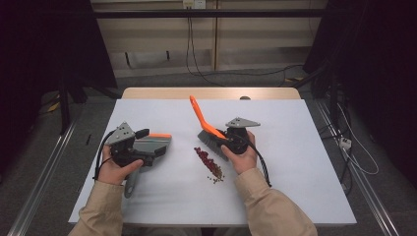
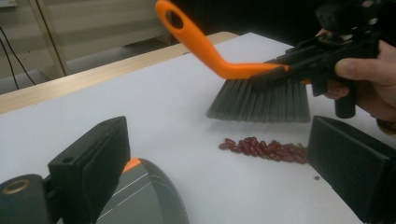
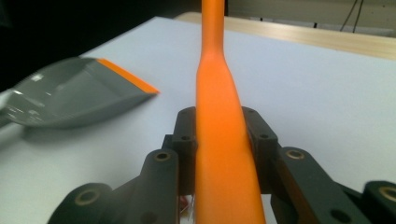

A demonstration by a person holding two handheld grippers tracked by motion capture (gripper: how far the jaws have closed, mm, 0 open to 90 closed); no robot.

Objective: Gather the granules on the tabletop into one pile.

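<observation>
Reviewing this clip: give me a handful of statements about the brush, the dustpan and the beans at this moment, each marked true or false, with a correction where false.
1. The right gripper is clamped on the orange-handled brush. True.
2. The red beans already lie inside the dustpan. False: they lie in a short line on the white table, between the two grippers.
3. The brush bristles press down on the beans. False: in the left gripper view they hang above the table, just behind the line of beans.
4. The dustpan has an orange front lip. True.
5. The left gripper is at the dustpan, on the person's left. True.
</observation>
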